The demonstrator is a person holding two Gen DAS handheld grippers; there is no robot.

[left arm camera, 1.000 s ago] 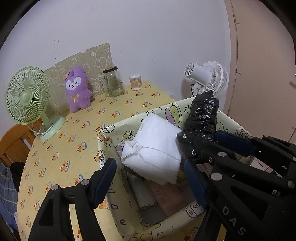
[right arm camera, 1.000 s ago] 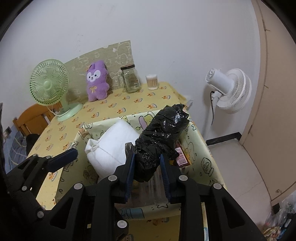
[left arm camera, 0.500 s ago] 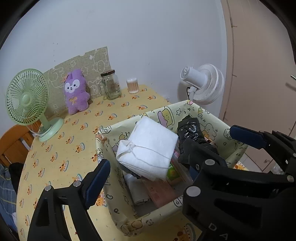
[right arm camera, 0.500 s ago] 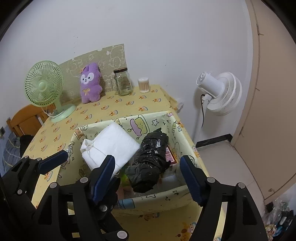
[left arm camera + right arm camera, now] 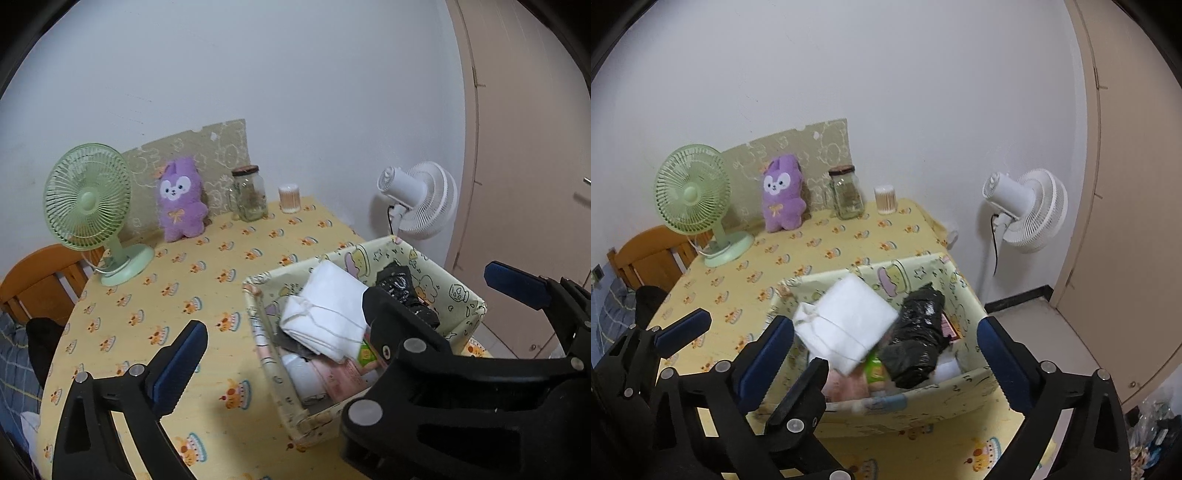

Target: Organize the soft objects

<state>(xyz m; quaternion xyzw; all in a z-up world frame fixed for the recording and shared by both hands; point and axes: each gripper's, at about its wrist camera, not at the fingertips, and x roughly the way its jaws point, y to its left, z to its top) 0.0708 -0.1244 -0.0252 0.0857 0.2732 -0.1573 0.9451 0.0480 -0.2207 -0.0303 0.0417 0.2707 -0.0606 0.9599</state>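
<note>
Left wrist view: the left tool (image 5: 362,325) stands wide open with nothing between its pads, held back from the fabric bin (image 5: 458,325) that sits at the right edge of the tabletop (image 5: 221,266). The white bundle (image 5: 328,314) lies on top of the bin's contents, tilted against the far wall, and the black wrapped bundle (image 5: 402,291) lies beside it, partly hidden by the right tool's arm. The step in hand looks like the release after dropping soft items into the bin. The purple plush toy (image 5: 181,199) at the far edge, leaning on the patterned board (image 5: 218,147) between the green fan (image 5: 88,199) and the glass jar (image 5: 251,194), seems the likely next item; reaching it calls for moving past the bin toward the far edge.

Right wrist view: the right tool (image 5: 886,350) is also fully open and empty, the black wrapped bundle (image 5: 916,336) resting loose in the bin (image 5: 923,398) next to the white bundle (image 5: 846,325).

Against the earlier frames: a second ago the right tool was clamped on the black bundle, holding it above the bin; its jaws have just been opening and the bundle now lies inside. The left tool's jaws have just been opening wider too, with nothing between them. Both views now sit higher and farther back from the bin.
</note>
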